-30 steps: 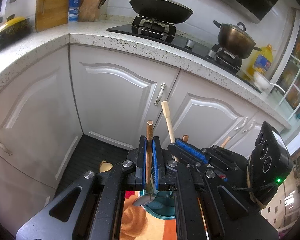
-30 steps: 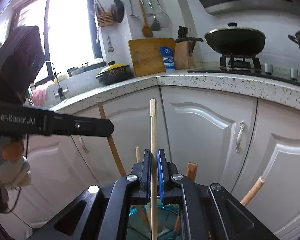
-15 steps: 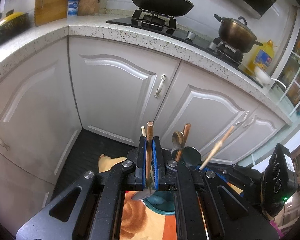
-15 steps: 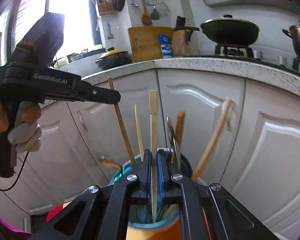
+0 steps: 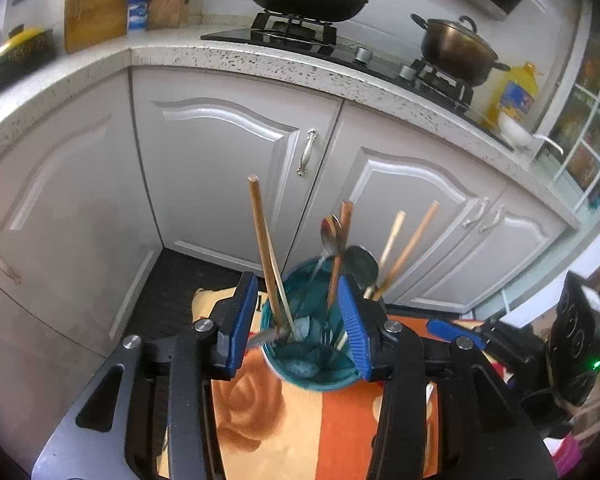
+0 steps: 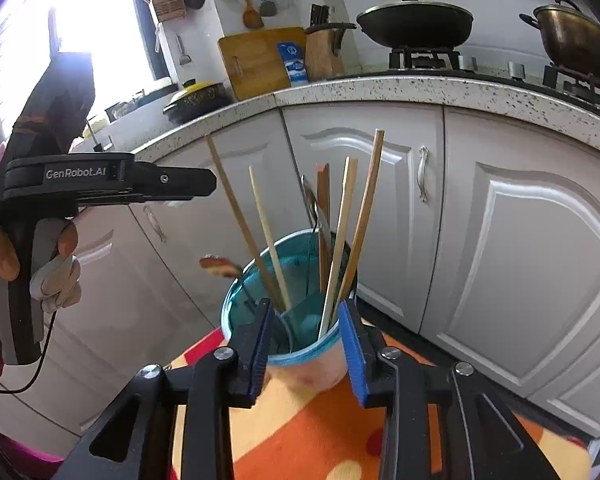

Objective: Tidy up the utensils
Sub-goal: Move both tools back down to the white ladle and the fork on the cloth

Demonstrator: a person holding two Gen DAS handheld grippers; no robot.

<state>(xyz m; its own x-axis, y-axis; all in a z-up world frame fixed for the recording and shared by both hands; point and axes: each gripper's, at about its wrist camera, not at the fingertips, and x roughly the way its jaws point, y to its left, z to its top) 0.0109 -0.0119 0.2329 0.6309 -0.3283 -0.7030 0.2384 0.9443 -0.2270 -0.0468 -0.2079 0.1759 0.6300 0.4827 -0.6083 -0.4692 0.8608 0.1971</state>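
In the left wrist view, the left gripper (image 5: pixel 298 322) stood spread wide and empty, its jaws flanking the teal cup (image 5: pixel 324 380), which held the utensils (image 5: pixel 266 256). In the right wrist view, the right gripper (image 6: pixel 306 344) likewise gaped, holding nothing, around the cup (image 6: pixel 236 300)

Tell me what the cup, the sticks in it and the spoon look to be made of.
Cup: translucent teal plastic or glass, glossy; contents show through the wall.
Sticks: pale to brown wood or bamboo, matte, square-cut ends.
Spoon: metal, likely steel, with mirror-like reflections on the bowl.
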